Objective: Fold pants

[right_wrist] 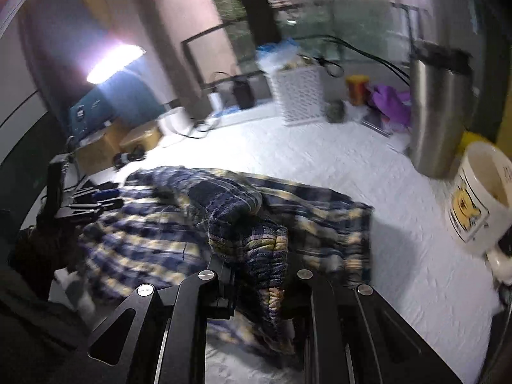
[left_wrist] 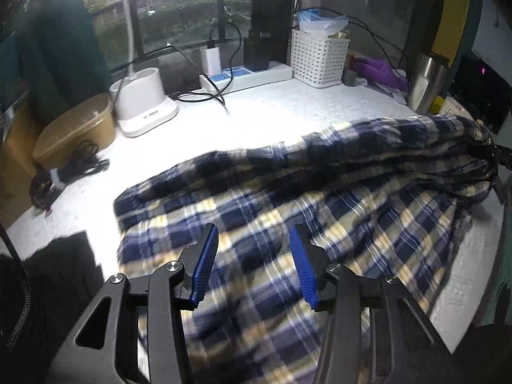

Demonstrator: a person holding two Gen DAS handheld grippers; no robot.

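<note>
Plaid pants (left_wrist: 288, 211) lie mid-frame on white desk (left_wrist: 272, 112). Right gripper (right_wrist: 259, 275) clamped on bunched waistband, lifted. Left gripper (left_wrist: 254, 265) jaws apart, nothing btwn, above cloth. Rec: carry fold across w/ right, left pins lower layer, keep edges aligned.

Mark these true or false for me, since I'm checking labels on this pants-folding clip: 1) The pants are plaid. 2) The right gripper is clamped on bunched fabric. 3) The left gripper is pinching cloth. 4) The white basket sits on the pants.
1) True: the pants are blue, cream and navy plaid.
2) True: the right gripper is shut on a bunched fold.
3) False: the left gripper is open above the cloth.
4) False: the white basket stands apart, near the window.
</note>
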